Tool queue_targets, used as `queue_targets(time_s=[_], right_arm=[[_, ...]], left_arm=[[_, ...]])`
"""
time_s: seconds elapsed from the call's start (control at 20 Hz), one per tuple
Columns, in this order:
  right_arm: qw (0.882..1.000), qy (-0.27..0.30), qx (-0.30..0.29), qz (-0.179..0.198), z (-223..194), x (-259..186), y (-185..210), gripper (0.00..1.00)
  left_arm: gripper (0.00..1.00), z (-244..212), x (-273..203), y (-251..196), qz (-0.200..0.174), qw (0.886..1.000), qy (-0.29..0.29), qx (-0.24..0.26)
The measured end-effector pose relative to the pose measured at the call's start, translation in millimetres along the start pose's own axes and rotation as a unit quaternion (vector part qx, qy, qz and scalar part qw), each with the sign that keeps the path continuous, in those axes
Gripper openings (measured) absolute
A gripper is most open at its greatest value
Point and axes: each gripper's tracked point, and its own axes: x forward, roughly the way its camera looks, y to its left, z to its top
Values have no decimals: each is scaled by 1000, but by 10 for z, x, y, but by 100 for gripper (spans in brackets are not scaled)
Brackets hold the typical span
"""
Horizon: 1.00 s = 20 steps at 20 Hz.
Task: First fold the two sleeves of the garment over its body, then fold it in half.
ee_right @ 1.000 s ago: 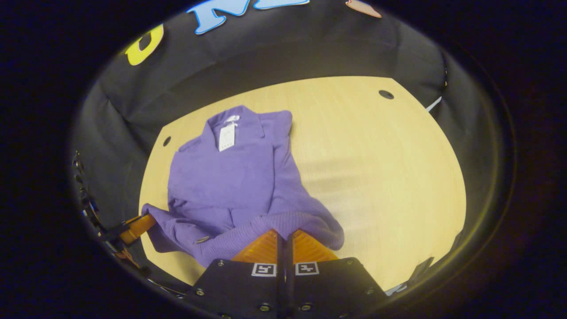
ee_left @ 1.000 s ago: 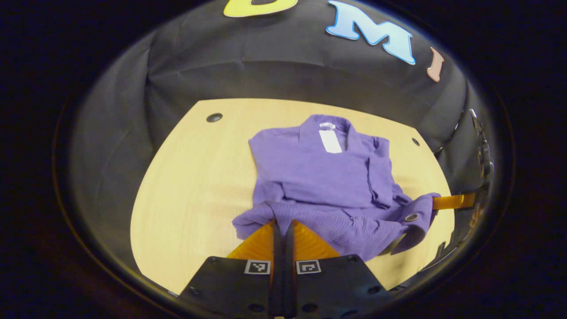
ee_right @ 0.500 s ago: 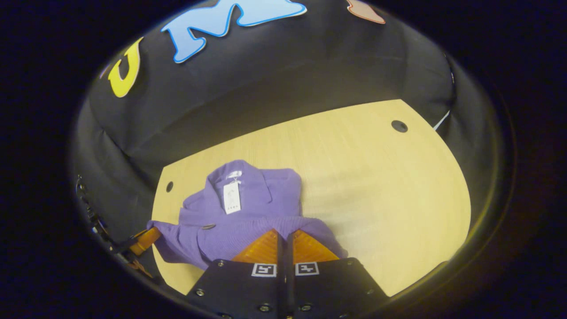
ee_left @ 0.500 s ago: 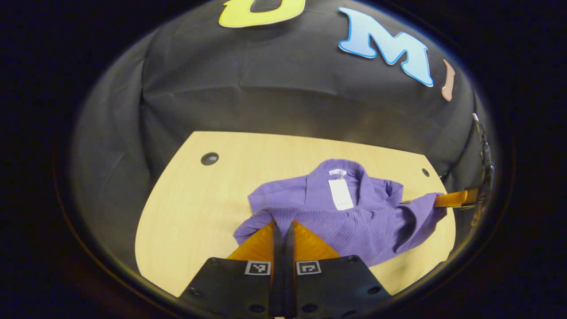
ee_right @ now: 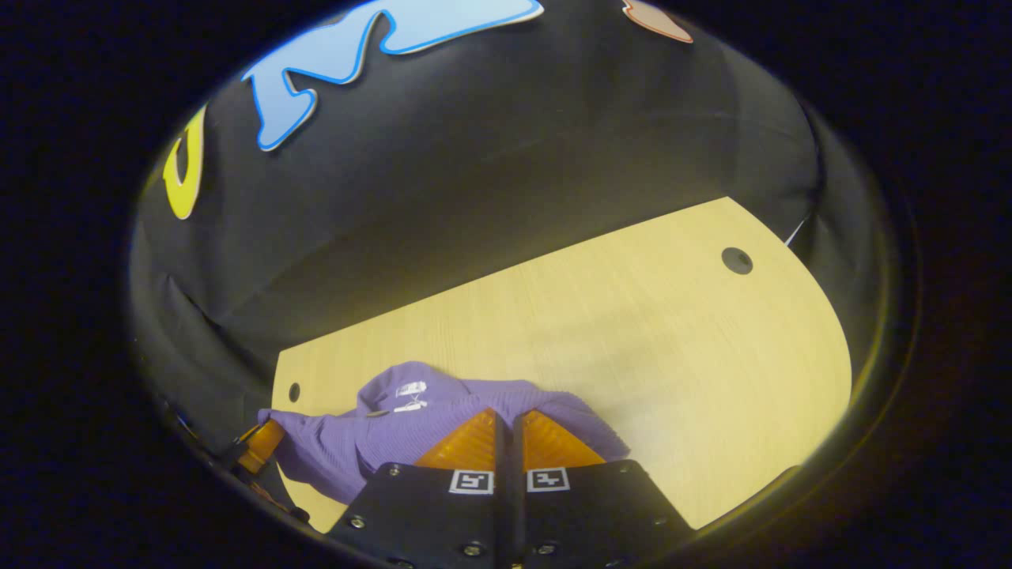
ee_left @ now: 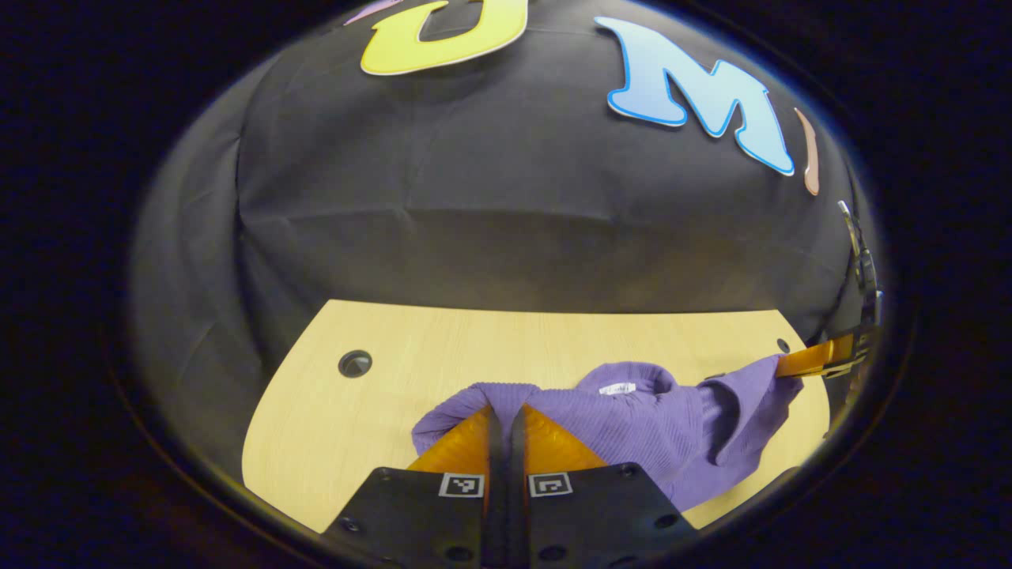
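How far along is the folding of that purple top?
The purple top looks mid final fold. Both hand-held grippers, left and right, are shut on its ribbed hem, carried up near the collar. The sleeves are hidden under the cloth, so that step can't be confirmed. Left to do: lay the hem down on the table and let go.
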Motion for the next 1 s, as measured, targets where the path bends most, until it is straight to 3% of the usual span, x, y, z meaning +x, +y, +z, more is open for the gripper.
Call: queue_targets(time_s=[0.25,0.65,0.9,1.0], right_arm=[[1000,-6,-1,-12,140,373,-24,0],[1000,-4,-7,-28,73,901,-68,1],[999,2,-22,-31,-25,982,-99,2],[999,3,-24,-30,-39,996,-119,8]], left_arm=[[6,-28,340,-83,2,999,2,40],[6,-419,715,80,26,998,41,26],[6,-759,801,123,35,995,90,20],[7,-802,806,124,40,994,100,30]])
